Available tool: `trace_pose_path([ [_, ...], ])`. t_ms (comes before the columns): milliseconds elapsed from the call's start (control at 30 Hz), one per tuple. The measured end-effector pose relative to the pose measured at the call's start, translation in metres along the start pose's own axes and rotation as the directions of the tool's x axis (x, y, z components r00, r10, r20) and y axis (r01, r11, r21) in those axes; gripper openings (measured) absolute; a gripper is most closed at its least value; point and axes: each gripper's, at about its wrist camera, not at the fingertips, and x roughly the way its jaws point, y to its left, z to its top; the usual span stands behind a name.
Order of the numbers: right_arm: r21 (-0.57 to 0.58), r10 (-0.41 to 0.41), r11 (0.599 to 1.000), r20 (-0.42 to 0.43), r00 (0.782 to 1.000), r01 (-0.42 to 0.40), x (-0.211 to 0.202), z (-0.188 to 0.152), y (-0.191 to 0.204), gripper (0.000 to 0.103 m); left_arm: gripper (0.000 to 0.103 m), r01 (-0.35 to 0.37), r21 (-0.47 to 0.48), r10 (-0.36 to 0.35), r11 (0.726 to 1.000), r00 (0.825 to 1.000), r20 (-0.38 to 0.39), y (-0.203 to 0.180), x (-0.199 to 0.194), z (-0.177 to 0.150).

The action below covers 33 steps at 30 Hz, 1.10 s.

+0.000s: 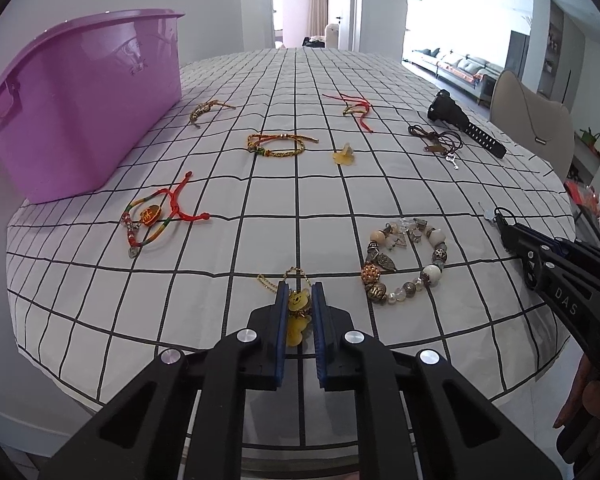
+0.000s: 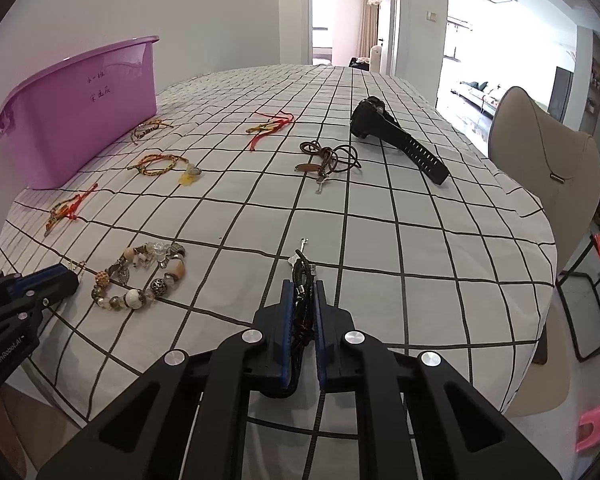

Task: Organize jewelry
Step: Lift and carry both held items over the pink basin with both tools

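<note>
Here the purple bin [image 1: 80, 112] hides its inside; left hand-held gripper [image 1: 300, 300] pinches a bear charm [image 1: 298, 312], right hand-held gripper [image 2: 303, 300] a dark cord [image 2: 305, 304].

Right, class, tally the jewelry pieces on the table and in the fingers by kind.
Woven string bracelets: 4
Beaded bracelet: 1
Cord necklaces: 2
Yellow charms: 2
Watch: 1
Total: 10
</note>
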Motion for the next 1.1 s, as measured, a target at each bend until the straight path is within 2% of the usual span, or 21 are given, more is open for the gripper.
trace_pose_path([
  [300,0.066,0.057,0.996,-0.002,0.998,-0.057,-0.021,0.012,-0.002,0.009,0.011,0.045,-0.044,-0.045,0.998,0.999,0.014,0.011,-0.022,0.017],
  [533,0.055,0.089,0.995,-0.019,0.996,-0.088,-0.050,0.039,0.006,0.009,0.011,0.047,-0.069,-0.046,0.997,0.999,0.015,0.021,-0.058,0.053],
  [867,0.037,0.173,0.984,-0.044,0.984,-0.172,-0.088,0.098,0.020,0.009,0.011,0.042,-0.116,-0.042,0.992,0.999,0.006,0.032,-0.107,0.104],
  [1100,-0.015,0.221,0.975,-0.019,0.975,-0.221,-0.110,0.143,0.036,0.009,0.012,0.026,-0.148,-0.024,0.989,1.000,0.013,0.042,-0.134,0.133],
])
